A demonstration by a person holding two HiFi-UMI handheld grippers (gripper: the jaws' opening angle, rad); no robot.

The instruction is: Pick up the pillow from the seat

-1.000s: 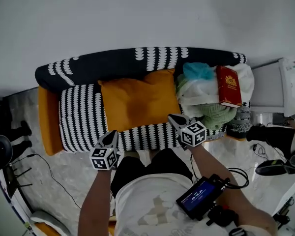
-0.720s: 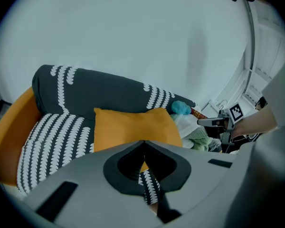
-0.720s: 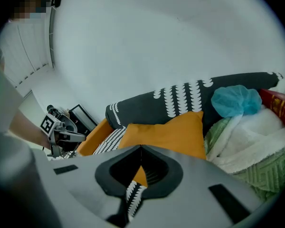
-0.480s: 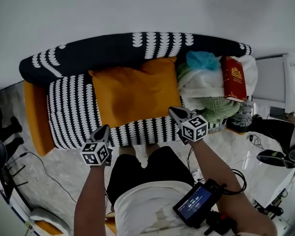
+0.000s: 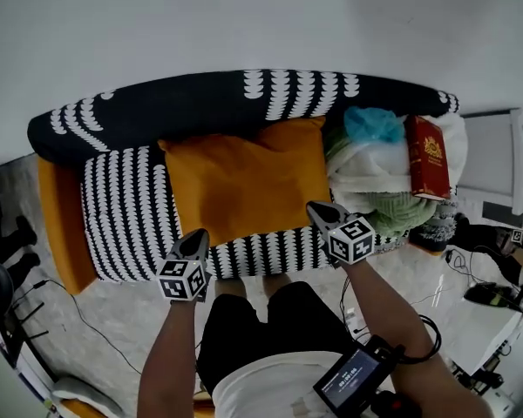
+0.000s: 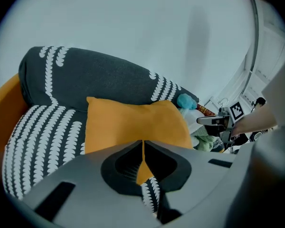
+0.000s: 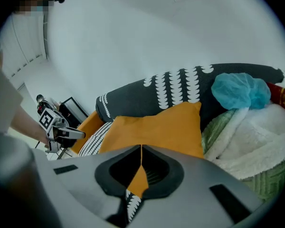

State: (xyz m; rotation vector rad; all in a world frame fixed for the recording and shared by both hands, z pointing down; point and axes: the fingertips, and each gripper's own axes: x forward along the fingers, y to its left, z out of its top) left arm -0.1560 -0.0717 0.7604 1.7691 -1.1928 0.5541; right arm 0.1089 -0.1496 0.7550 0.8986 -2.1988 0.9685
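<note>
An orange pillow (image 5: 244, 181) lies on the black-and-white patterned seat (image 5: 126, 212) of a small sofa, leaning against the dark backrest (image 5: 200, 103). It also fills the middle of the left gripper view as the pillow (image 6: 133, 122) and of the right gripper view as the pillow (image 7: 156, 127). My left gripper (image 5: 195, 240) hangs shut at the seat's front edge, just short of the pillow's near left corner. My right gripper (image 5: 318, 211) is shut too, at the pillow's near right corner. Nothing is between either pair of jaws.
A heap of white and green blankets (image 5: 375, 177) with a teal cloth (image 5: 373, 123) and a red book (image 5: 429, 157) fills the sofa's right end. An orange armrest (image 5: 57, 220) closes the left end. Cables and gear lie on the marble floor (image 5: 105, 320).
Both grippers have stayed shut near the seat's front edge. The head view has shifted, so the sofa sits slightly lower and more to the left in the picture than a second ago.
</note>
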